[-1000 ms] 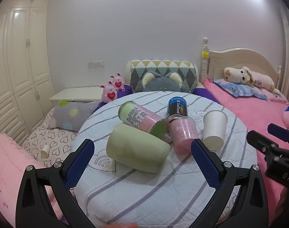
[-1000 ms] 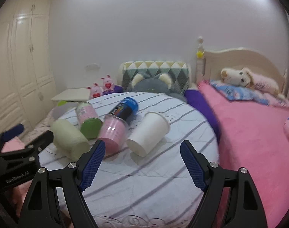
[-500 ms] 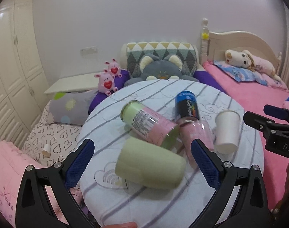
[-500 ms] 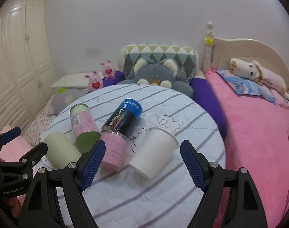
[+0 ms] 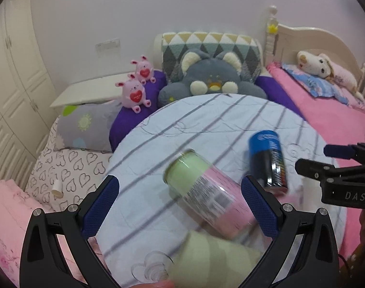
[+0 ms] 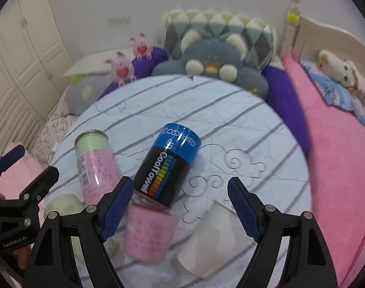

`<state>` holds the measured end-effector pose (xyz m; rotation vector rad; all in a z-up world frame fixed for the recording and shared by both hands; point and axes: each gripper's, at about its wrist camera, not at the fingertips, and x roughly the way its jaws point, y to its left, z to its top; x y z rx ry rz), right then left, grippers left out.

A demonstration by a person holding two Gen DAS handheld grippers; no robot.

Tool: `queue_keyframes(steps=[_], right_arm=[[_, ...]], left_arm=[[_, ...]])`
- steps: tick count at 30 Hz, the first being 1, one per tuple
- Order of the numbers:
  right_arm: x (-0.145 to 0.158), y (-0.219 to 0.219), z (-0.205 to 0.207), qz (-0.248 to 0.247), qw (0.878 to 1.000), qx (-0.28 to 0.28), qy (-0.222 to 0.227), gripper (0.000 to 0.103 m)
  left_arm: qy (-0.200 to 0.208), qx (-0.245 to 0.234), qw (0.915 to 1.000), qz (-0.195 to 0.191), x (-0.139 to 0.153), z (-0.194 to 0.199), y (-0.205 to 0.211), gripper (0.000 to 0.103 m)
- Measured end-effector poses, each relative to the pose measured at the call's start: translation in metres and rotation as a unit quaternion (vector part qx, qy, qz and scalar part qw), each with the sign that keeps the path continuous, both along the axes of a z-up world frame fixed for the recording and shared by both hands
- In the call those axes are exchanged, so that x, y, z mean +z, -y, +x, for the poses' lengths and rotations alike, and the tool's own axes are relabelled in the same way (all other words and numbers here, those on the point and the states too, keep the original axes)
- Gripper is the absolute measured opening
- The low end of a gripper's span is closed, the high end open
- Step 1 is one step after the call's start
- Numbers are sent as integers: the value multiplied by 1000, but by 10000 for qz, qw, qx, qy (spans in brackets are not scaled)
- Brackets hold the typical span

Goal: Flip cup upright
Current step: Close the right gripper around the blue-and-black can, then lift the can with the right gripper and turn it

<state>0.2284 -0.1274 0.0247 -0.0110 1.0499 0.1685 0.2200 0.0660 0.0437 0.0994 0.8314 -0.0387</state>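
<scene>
With both sets of jaws spread wide and empty, the right gripper (image 6: pixel 177 206) should straddle the toppled white paper cup (image 6: pixel 206 237) (near the desk's (image 6: pixel 242 124) front edge), squeezing gently.

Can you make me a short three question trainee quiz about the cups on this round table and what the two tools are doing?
1. True or false: the right tool is open and holds nothing.
2. Which lies between the green-and-pink labelled clear cup and the white paper cup?
A. a red mug
B. the blue-and-black printed canister
C. a spoon
3. Fill in: every container on the round striped quilted table lies on its ____.

Key: 1 true; 2 B; 3 side. The left tool is open too, above the plain pale green cup.
</scene>
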Motion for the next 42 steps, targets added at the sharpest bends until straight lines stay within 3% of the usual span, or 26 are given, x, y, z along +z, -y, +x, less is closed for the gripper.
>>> queue_keyframes(steps=[8, 14, 23, 28, 30, 31, 33, 42], right_arm=[[-25, 1, 41, -192, 9960, -381, -788, 82], [-36, 0, 65, 144, 9893, -665, -1288, 82], [-59, -18, 89, 480, 9796, -609, -1854, 82], [-92, -25, 102, 572, 9673, -604, -2395, 82], [-89, -26, 102, 501, 9710, -605, -2259, 82], [-85, -29, 102, 389, 9740, -555, -2164, 73], [-77, -33, 100, 176, 9776, -432, -2052, 72], [-68, -33, 98, 203, 9786, -385, -2013, 72]], left_arm=[[-542, 13, 9984, 164, -18, 49, -9, 103], [-703, -46, 9974, 175, -22, 72, -13, 103], [-945, 60, 9954, 148, -35, 96, -27, 103], [-1014, 131, 9947, 67, -41, 101, -33, 103], [-1059, 122, 9942, 149, -43, 102, -32, 103], [-1057, 106, 9942, 155, -43, 101, -32, 103], [-1044, 68, 9944, 152, -42, 100, -31, 103], [-1036, 70, 9942, 263, -40, 99, -25, 103]])
